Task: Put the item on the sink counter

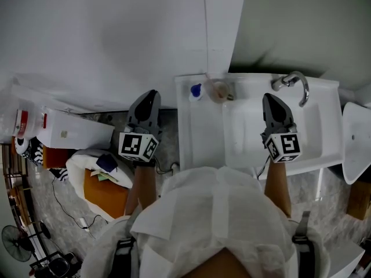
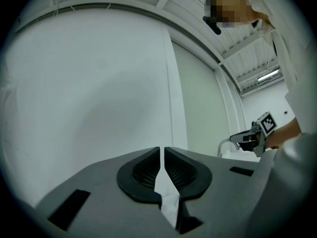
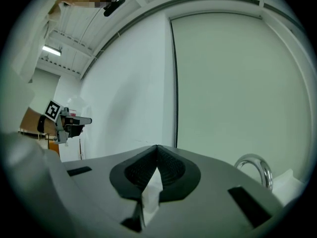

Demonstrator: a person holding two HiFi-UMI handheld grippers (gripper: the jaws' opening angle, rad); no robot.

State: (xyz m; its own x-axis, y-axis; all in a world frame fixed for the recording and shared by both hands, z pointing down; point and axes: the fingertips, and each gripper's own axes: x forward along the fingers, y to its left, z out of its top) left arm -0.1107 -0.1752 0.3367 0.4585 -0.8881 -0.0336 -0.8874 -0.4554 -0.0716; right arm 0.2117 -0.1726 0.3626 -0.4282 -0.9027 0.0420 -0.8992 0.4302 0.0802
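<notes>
The left gripper is clenched with nothing in it: in the left gripper view its two pads meet along a thin seam and only the pale wall shows beyond. The right gripper is closed the same way and is also empty, held over the basin short of the faucet. Which thing the task means cannot be told for certain. The likeliest candidates are a small blue-topped container and a clear cup, which stand side by side at the back of the sink counter, so the placing looks done. Both lie ahead of the left gripper and off to its right, near its tips but not touching. From the right gripper they are ahead and well to its left. The container looks light and rigid, and being small it may tip easily; it is best taken low around its body. The cup looks thin-walled and somewhat slick, so a gentle pinch across one wall near the rim would suit it.
</notes>
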